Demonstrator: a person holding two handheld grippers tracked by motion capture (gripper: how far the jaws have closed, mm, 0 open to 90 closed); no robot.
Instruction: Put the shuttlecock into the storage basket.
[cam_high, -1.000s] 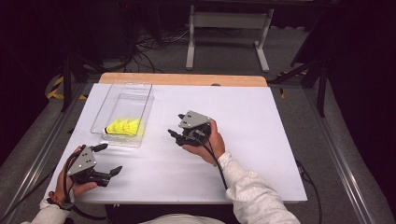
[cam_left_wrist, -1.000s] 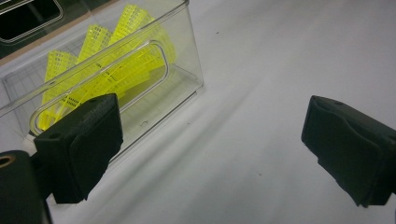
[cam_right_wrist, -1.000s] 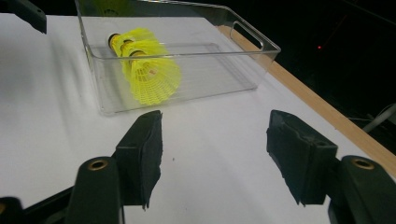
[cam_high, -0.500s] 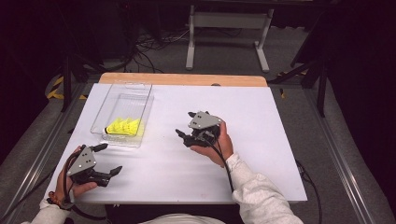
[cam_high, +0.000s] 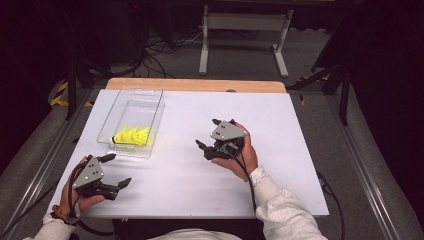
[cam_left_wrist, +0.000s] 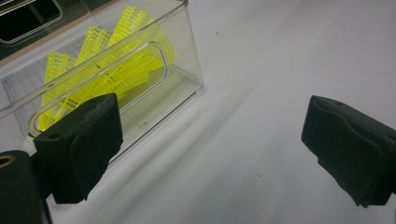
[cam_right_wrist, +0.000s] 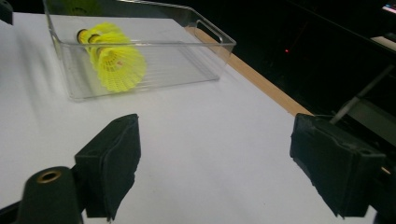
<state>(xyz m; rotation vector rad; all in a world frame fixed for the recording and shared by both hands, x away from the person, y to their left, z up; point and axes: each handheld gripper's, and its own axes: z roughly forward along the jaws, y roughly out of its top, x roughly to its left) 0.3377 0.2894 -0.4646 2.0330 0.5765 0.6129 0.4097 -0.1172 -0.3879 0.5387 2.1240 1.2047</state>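
Observation:
A clear plastic bin (cam_high: 156, 107) stands at the left of the white table, holding yellow shuttlecocks (cam_high: 132, 135) at its near end. My left gripper (cam_high: 120, 170) rests near the front left corner, just short of the bin, with its jaws open and nothing between them. In the left gripper view the jaws (cam_left_wrist: 210, 140) frame bare table, with the bin (cam_left_wrist: 187, 56) and shuttlecocks (cam_left_wrist: 116, 70) at upper left. My right gripper (cam_high: 206, 133) is at mid-table, right of the bin, pointing left. Its jaws have just been opening and hold nothing. The right gripper view (cam_right_wrist: 215, 154) looks toward the bin (cam_right_wrist: 187, 65) and shuttlecocks (cam_right_wrist: 116, 63).
The white table top (cam_high: 290, 150) has a wooden strip (cam_high: 200, 85) along its far edge. A metal stand (cam_high: 245, 22) and cables lie on the dark floor beyond. A cable trails from each gripper toward the person.
The right hand has shifted to the right, away from the bin, and its jaws stand wider apart than before. The left hand and the bin have not moved.

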